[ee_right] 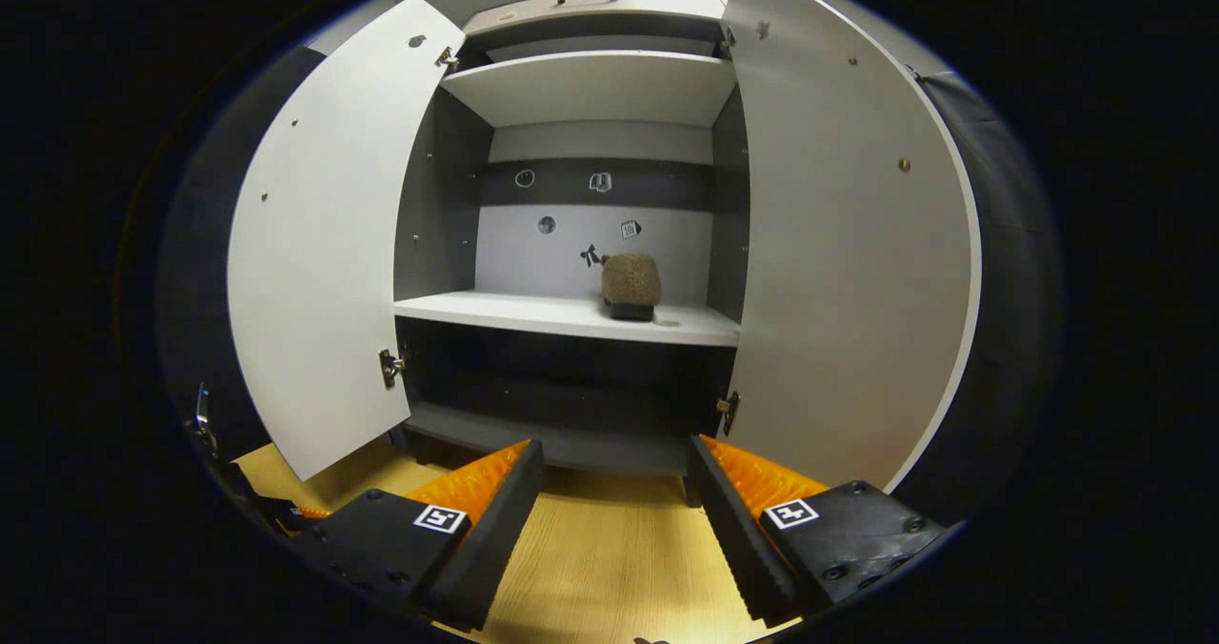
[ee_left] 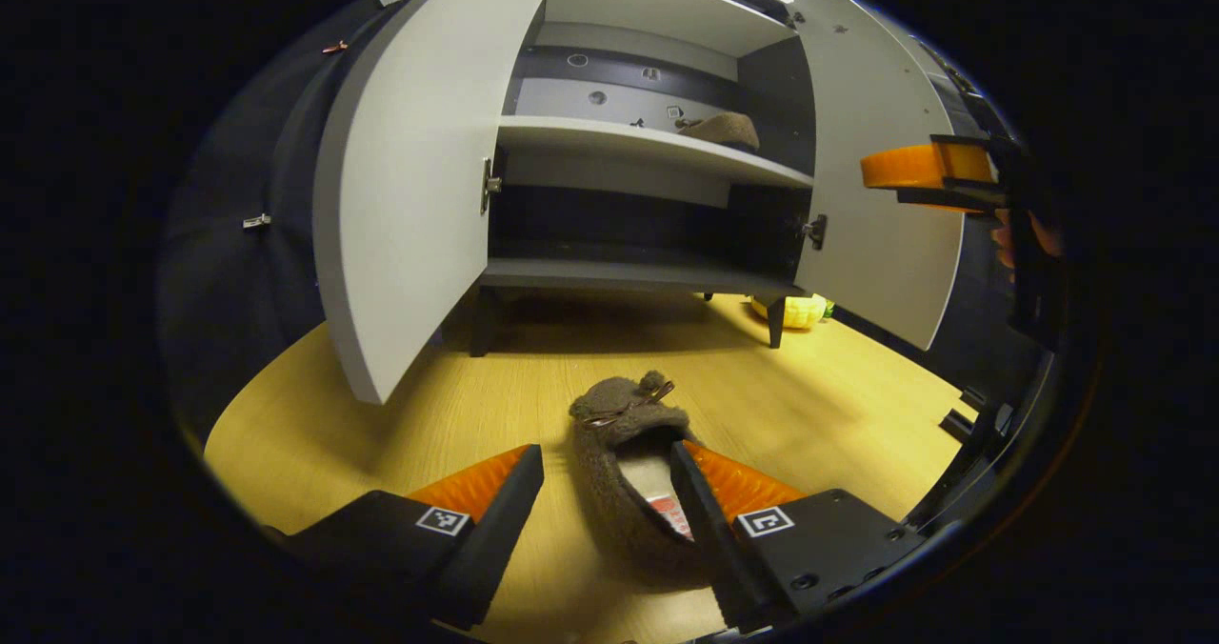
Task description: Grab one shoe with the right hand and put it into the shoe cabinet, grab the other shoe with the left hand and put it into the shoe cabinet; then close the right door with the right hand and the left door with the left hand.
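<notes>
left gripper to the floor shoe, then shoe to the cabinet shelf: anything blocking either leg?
Nothing visible. The left gripper is open, with the floor shoe already between its fingers. Beyond lies bare floor, both cabinet doors stand open, and the middle shelf has free space beside the first shoe.

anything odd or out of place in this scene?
Mostly normal: one shoe sits on the cabinet's middle shelf, the other shoe lies on the floor between the left gripper's open jaws. One stray: a yellow object on the floor under the cabinet's right side; unclear what it is.

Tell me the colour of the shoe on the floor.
Fuzzy grey-brown shoe, shown best in the left gripper view.
</notes>
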The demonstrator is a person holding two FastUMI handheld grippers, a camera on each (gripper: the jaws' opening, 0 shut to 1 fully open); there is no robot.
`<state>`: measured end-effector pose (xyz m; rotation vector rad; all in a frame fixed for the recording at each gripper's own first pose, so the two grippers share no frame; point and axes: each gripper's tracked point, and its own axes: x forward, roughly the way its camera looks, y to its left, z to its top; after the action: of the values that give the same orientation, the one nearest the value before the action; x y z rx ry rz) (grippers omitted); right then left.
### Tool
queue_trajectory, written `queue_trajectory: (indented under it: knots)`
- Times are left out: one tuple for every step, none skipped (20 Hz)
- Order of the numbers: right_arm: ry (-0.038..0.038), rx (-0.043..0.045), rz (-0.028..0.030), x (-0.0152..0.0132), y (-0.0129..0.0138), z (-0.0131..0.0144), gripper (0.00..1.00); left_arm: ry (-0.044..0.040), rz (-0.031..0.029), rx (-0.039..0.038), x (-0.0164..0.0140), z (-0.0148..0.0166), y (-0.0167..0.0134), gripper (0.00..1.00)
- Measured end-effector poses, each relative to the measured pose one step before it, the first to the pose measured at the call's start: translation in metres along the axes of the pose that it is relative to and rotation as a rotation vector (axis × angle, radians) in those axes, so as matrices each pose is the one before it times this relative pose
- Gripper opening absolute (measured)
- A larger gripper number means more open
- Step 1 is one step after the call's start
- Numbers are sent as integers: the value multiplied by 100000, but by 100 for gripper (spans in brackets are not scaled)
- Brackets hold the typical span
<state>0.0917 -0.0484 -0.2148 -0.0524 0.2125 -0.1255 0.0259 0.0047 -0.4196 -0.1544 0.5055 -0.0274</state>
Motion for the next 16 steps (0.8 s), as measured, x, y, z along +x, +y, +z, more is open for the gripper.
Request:
queue_trajectory:
  knots:
    - [1450,4,76,307,86,-696,98,477,239,400,731,-255,203,86]
    - [1311,-266,309,175,203,-477,98,175,-200,175,729,-151,42,86]
    - [1257,-505,511,295,219,-554,98,660,-154,379,704,-177,112,86]
    - [942,-658,664,304,259,-307,98,598,-287,478,673,-225,271,83]
    - [730,-598,858,350,212,-251,98,279,-353,264,809,-13,67,81]
    - [528,-802,1146,270,285,-141,98,35,109,-111,548,-69,107,76]
    - [777,-1190,1026,508,271,-375,98,279,202,-138,604,-66,157,74]
    - [909,-1243,664,207,59,-232,98,723,-151,-257,616,-205,148,71]
    - [549,-923,518,246,-1,-239,98,960,-211,-603,362,-81,3,70]
    - [345,-266,421,318,50,-179,98,-505,38,-157,265,189,108,69]
    - [611,420,161,395,-47,-147,98,-261,-24,709,654,403,153,69]
    - [945,966,328,413,70,-278,98,837,-884,1084,673,-23,63,65]
    - [947,958,483,224,19,-329,98,598,-612,1171,239,11,-199,60]
    - [940,456,348,292,52,-222,98,524,-407,980,274,34,-137,50]
    - [990,-1,149,207,-91,-269,98,550,1357,1723,147,39,166,45]
    - [557,-224,82,129,-87,-103,98,506,947,2408,421,-118,93,29]
